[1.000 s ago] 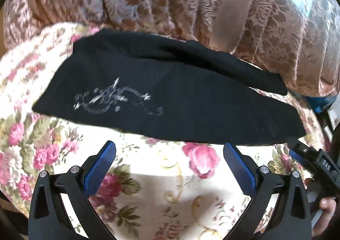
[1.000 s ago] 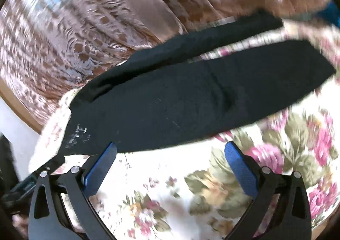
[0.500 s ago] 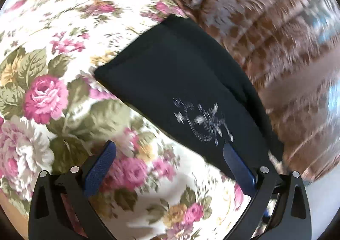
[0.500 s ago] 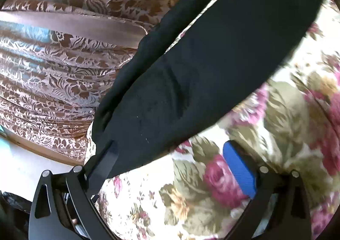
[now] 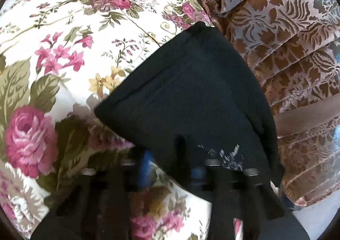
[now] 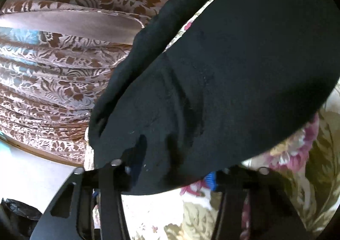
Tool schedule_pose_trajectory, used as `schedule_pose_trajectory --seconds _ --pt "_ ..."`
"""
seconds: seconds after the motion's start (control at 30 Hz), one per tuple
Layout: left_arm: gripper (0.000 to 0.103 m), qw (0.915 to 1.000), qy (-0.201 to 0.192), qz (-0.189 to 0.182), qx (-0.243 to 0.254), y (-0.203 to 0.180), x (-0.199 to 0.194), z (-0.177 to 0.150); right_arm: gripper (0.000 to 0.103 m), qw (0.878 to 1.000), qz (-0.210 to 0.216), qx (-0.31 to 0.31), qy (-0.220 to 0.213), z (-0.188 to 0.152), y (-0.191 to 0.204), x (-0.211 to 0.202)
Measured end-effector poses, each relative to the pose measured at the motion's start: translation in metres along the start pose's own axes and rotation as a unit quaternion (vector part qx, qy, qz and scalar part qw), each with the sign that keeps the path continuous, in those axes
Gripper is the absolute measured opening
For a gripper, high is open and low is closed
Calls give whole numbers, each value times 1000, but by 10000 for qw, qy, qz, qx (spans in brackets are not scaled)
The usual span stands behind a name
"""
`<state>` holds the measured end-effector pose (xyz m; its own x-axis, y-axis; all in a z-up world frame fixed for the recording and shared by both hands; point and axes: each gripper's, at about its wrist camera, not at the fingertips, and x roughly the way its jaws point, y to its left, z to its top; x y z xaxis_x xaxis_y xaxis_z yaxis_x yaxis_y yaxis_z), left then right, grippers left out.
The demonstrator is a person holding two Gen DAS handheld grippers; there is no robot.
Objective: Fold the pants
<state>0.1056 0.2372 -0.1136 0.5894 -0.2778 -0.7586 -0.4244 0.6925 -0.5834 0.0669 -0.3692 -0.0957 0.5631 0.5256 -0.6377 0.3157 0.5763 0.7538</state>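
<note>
Black and blurred, the left gripper (image 5: 172, 167) fills the bottom of its own view, its blue pads (image 5: 146, 163) smeared by motion. Its jaws are closing, drawn near together, with the lower edge of the pants (image 5: 191, 95) between them; the blur hides whether the pads already press on the cloth, so a firm pinch cannot be confirmed. Fabric covers one fingertip, and the frame cuts off the gripper's body.

From there the pants run up and away to a squared corner, black and knit-looking, with a faint stitched seam across the middle and a small white embroidered motif (image 5: 223, 155) just above the jaws. They lie on a floral bedspread (image 5: 63, 49) of pink roses and green leaves on cream. A brown brocade curtain (image 5: 286, 38) hangs to the right.

In the right wrist view, the right gripper (image 6: 172, 174) is also closing. Its left finger (image 6: 119, 174) lies over the pants (image 6: 233, 70) at their near edge, while only a sliver of the blue pad (image 6: 211, 178) on the other finger shows from under the cloth. Fabric sits between the jaws, but contact is hard to judge. The pants spread upward and rightward as a broad dark sheet with soft wrinkles near the jaws, a second leg folding off behind. Bedspread (image 6: 297, 165) shows lower right, curtain (image 6: 63, 59) at left.
</note>
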Motion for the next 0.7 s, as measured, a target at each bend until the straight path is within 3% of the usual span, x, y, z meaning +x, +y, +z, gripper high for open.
schedule_pose_trajectory --seconds 0.1,0.2,0.5,0.7 --pt "6 9999 -132 -21 -13 -1 -1 0 14 9999 -157 -21 -10 3 -3 1" --pt "5 9997 -245 4 89 -4 -9 -3 8 9993 -277 -252 -59 1 3 -6" --pt "5 9986 -457 -169 219 5 -57 -23 8 9981 -411 -452 -10 -28 7 -33" --pt "5 9991 -363 3 235 24 -77 -43 11 9977 -331 -547 242 -56 2 -57"
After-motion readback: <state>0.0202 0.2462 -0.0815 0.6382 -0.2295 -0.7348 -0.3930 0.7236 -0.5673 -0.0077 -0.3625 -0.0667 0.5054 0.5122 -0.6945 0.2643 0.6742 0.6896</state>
